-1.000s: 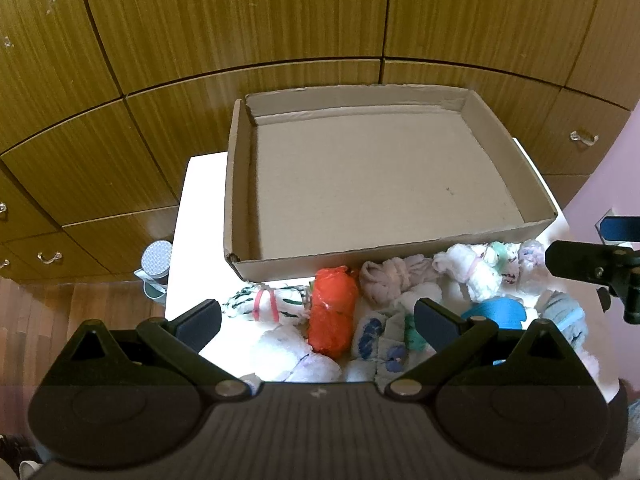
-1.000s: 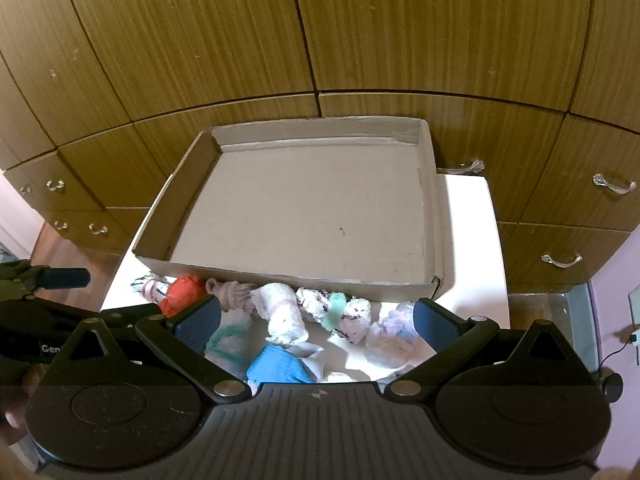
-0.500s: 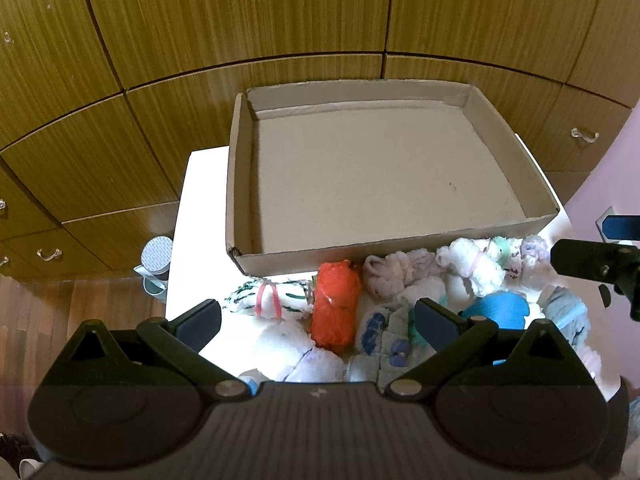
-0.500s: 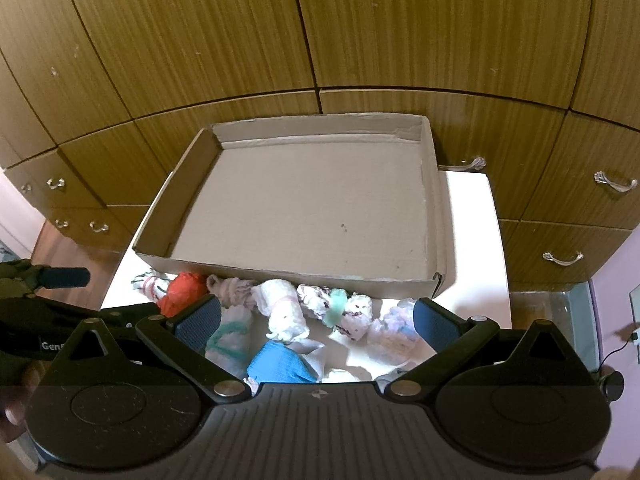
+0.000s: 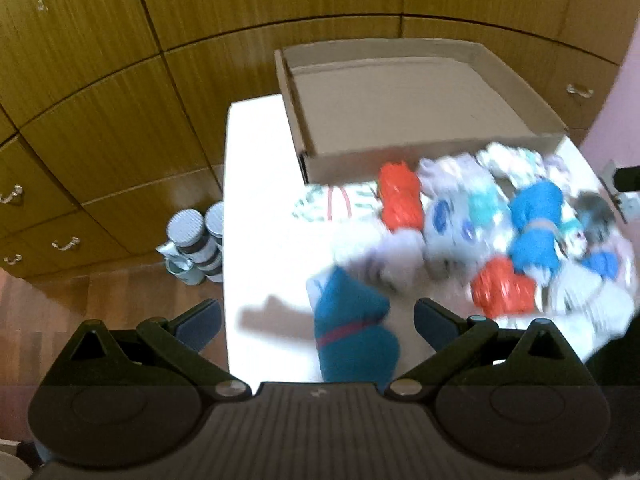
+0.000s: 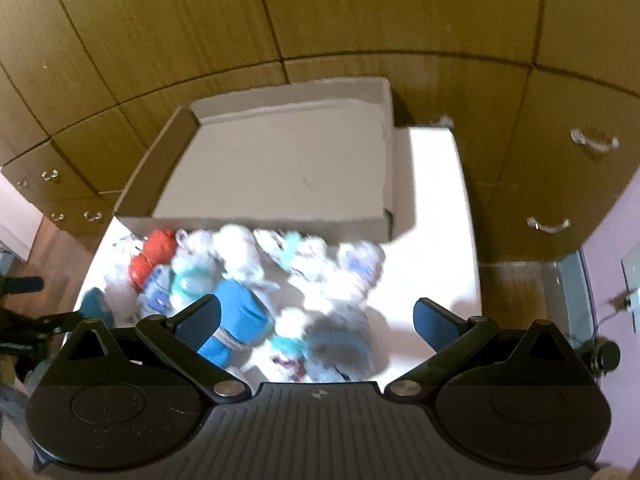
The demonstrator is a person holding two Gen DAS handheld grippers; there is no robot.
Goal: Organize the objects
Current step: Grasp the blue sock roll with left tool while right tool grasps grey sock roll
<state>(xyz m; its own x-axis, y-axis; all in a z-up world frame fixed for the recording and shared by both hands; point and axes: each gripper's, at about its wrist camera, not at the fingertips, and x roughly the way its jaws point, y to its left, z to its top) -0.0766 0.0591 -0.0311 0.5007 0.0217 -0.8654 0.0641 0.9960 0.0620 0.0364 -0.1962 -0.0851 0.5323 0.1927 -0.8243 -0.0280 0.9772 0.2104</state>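
Wooden cabinets behind the white worktop [image 5: 260, 208]; both my tools gape empty — teal sock bundle [image 5: 352, 336] soft, light; pinch its banded middle.

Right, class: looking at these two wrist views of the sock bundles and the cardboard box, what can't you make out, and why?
- Sock bundles, left wrist view: motion blur smears patterns and edges, so no count is possible.
- Teal bundle, left wrist view: lower end hidden behind the left claw body.
- Pile's near edge, right wrist view: hidden by the right claw.
- Jars on the floor: too blurred to read contents.
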